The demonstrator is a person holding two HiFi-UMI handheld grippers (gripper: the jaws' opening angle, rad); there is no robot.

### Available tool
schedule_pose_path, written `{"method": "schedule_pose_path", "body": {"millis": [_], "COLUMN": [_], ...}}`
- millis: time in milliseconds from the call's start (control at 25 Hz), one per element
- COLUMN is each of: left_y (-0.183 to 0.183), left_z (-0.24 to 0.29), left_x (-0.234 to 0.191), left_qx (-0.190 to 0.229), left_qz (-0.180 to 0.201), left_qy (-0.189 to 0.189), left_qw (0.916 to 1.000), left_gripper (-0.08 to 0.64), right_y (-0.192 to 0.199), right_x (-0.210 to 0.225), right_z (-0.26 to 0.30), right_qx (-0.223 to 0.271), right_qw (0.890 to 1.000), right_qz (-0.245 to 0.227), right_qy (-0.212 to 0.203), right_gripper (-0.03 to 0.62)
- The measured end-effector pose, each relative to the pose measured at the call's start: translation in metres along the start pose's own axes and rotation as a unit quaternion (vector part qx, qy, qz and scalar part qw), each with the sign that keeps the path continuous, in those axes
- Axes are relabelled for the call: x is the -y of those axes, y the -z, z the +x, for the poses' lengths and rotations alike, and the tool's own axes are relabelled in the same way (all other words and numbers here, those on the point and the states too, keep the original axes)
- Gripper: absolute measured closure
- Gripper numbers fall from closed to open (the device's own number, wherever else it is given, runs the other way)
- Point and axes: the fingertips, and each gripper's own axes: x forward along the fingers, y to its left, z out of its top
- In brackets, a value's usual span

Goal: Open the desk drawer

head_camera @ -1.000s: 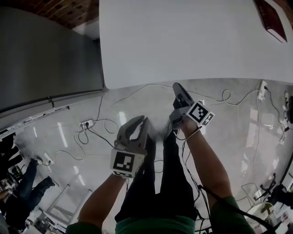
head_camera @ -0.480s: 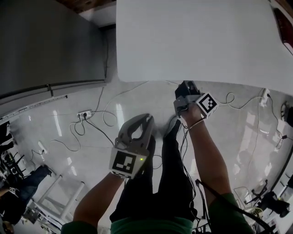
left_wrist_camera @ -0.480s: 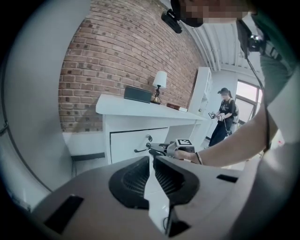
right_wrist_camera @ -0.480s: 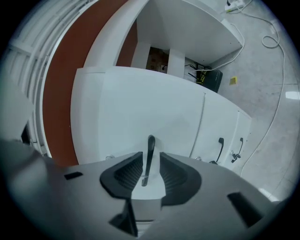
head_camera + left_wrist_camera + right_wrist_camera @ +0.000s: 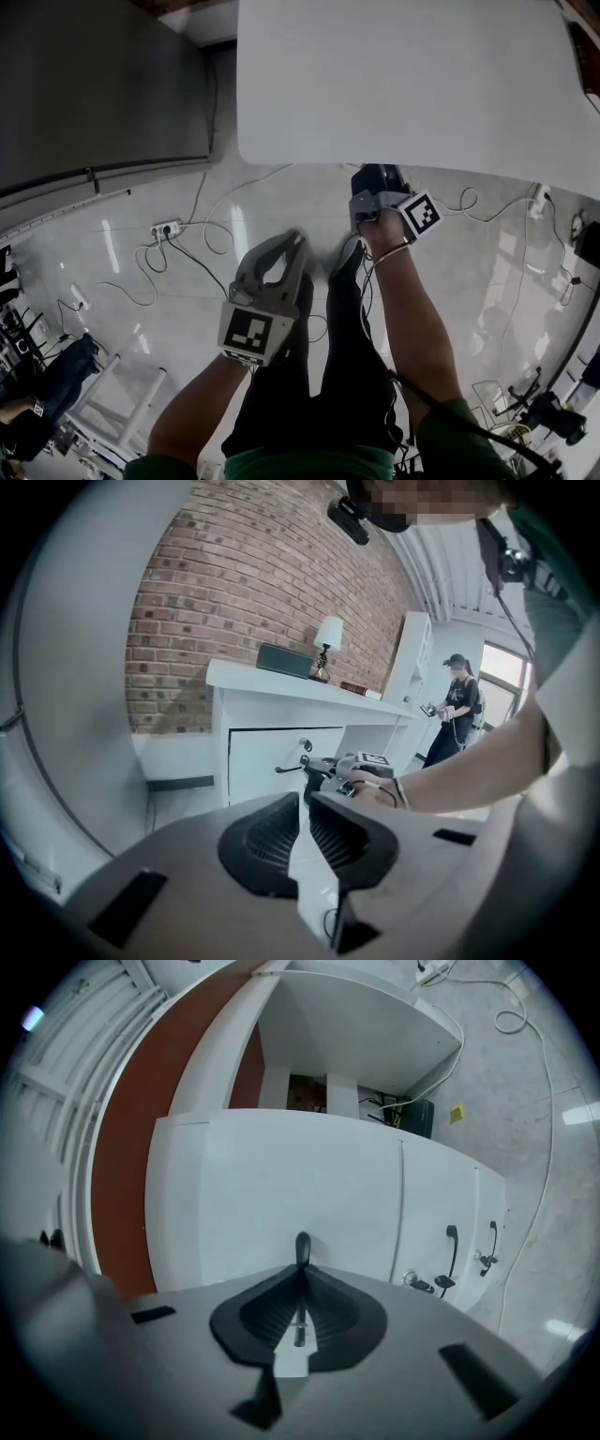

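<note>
"Drawer (image 5: 272,1185) first. Where is it?"

"Right in front of the right gripper (image 5: 301,1274), just under the near edge of the white desk (image 5: 394,84) top. The jaws have just been closing and now pinch the dark drawer handle (image 5: 302,1246) between the pads."

"And the other tool?"

"The left gripper (image 5: 296,242) hangs nearer the person and well apart from the desk, its jaws drawn together on nothing."

"Room to move?"

"Plenty on the near side — pale floor (image 5: 122,281) spreads out on both sides of the person's legs, crossed by loose cables (image 5: 220,239) and a power strip (image 5: 165,228). Ahead, the desk edge overhangs the right gripper. Off to the left, past the desk's rounded corner, a grey wall (image 5: 94,84) closes that side."

"Which way does the handle lie?"

"Its long axis runs flat along the drawer front, in line with the slot between the jaws, and one end pokes out past the tips. The front faces the gripper squarely and looks flush with the panel beside it. Further along, a second handle (image 5: 452,1255) and a third handle (image 5: 492,1239) lie parallel to it, with a lock (image 5: 412,1282) just beside them."

"Farther off?"

"A lamp (image 5: 327,635) stands on the desk against a brick wall (image 5: 234,583) — and another person (image 5: 457,705) stands well beyond."
</note>
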Motion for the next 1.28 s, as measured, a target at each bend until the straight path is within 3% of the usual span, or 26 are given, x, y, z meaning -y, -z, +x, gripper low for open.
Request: {"method": "schedule_pose_path", "body": {"millis": [480, 1280], "left_y": [0.008, 0.014], "left_z": [0.006, 0.011], "left_x": [0.011, 0.044], "left_qx": [-0.005, -0.002], "left_qz": [0.004, 0.016], "left_qy": [0.010, 0.028], "left_qw": [0.9999, 0.9995], "left_gripper": [0.529, 0.531], "right_y": [0.006, 0.029], "right_x": [0.006, 0.018], "right_z": [-0.010, -0.097], "right_qx": [-0.009, -0.046], "right_qw": [1.000, 0.998], "right_qz": [0.003, 0.011], "right_qy": [0.018, 0.038], "right_gripper": [0.574, 0.575]}}
